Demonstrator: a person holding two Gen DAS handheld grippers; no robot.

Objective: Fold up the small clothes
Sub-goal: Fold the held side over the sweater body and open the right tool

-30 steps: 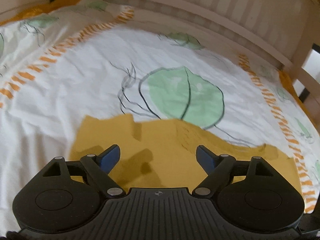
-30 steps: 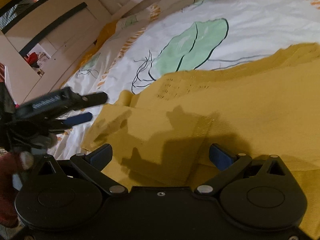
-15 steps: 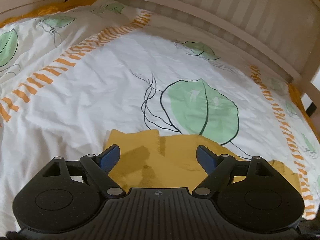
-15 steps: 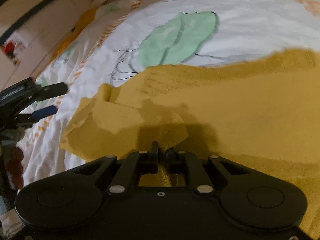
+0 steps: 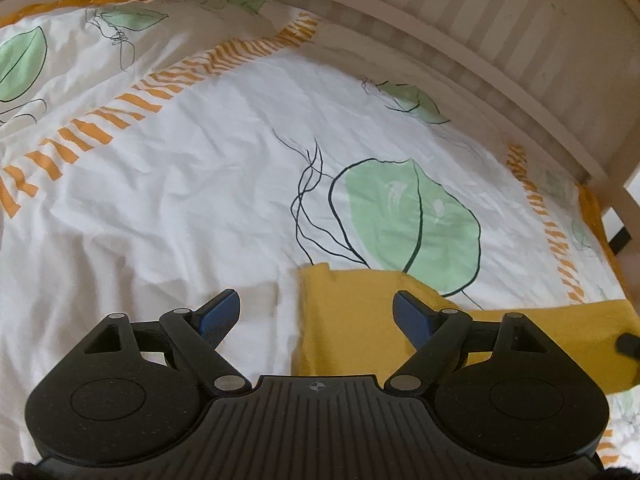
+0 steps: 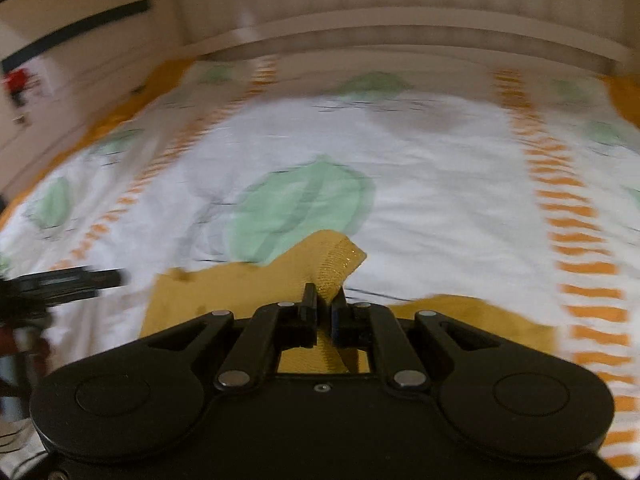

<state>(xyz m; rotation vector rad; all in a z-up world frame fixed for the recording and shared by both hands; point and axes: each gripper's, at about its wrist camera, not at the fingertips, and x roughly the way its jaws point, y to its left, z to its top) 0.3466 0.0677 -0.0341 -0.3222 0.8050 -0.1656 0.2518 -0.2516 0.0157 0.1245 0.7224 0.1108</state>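
A small mustard-yellow knit garment (image 5: 344,320) lies on the white leaf-print bedspread (image 5: 180,184). My left gripper (image 5: 316,312) hovers open over the garment's left edge, nothing between its blue pads. In the right wrist view my right gripper (image 6: 324,304) is shut on a corner of the yellow garment (image 6: 336,264), which rises in a peak above the jaws while the rest (image 6: 224,300) trails down to the bed. The left gripper (image 6: 64,284) shows at the left edge of that blurred view.
A pale wooden slatted bed rail (image 5: 500,28) runs along the far side of the bed. Orange striped bands (image 5: 120,108) cross the bedspread. Pale furniture with dark bars (image 6: 72,24) stands at the far left of the right wrist view.
My right gripper closed on the garment's edge and lifted it up off the bed. The left gripper slid leftward, so less yellow fabric lies under it.
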